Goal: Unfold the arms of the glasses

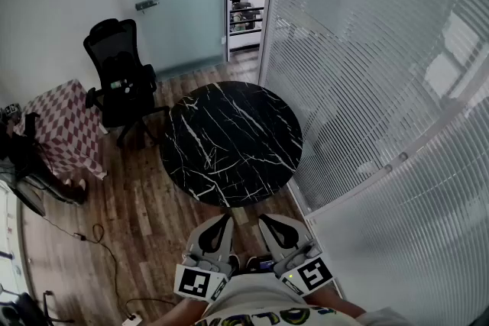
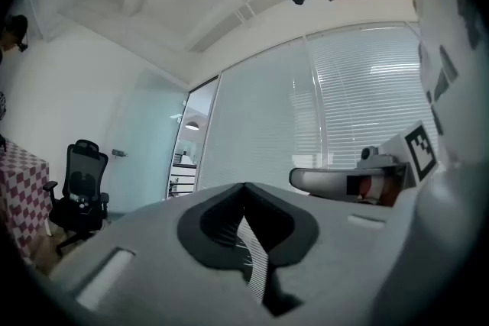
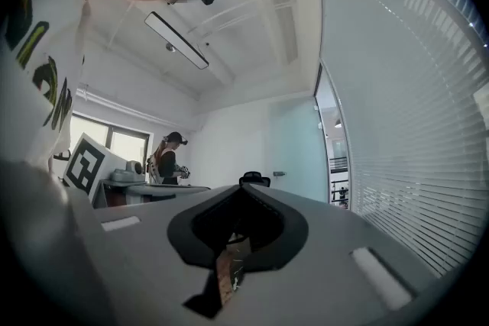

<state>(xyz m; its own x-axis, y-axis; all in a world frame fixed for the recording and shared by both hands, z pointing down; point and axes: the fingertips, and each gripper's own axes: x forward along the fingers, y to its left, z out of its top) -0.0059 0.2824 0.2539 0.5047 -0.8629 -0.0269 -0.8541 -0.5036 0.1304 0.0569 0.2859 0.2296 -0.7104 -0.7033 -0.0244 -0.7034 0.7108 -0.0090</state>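
Note:
No glasses show in any view. A round black marble table (image 1: 229,141) stands ahead of me on the wooden floor. My left gripper (image 1: 226,218) and right gripper (image 1: 262,218) are held side by side close to my body, short of the table's near edge, and they point level. In the left gripper view the jaws of the left gripper (image 2: 244,185) meet at the tip with nothing between them. The right gripper (image 3: 243,188) looks the same in its own view, jaws together and nothing held.
A black office chair (image 1: 118,72) stands left of the table, beside a small table with a checked cloth (image 1: 65,126). A glass wall with blinds (image 1: 367,88) runs along the right, with an open doorway (image 1: 246,4) behind. Cables (image 1: 92,237) lie on the floor. A person (image 3: 166,160) stands far off.

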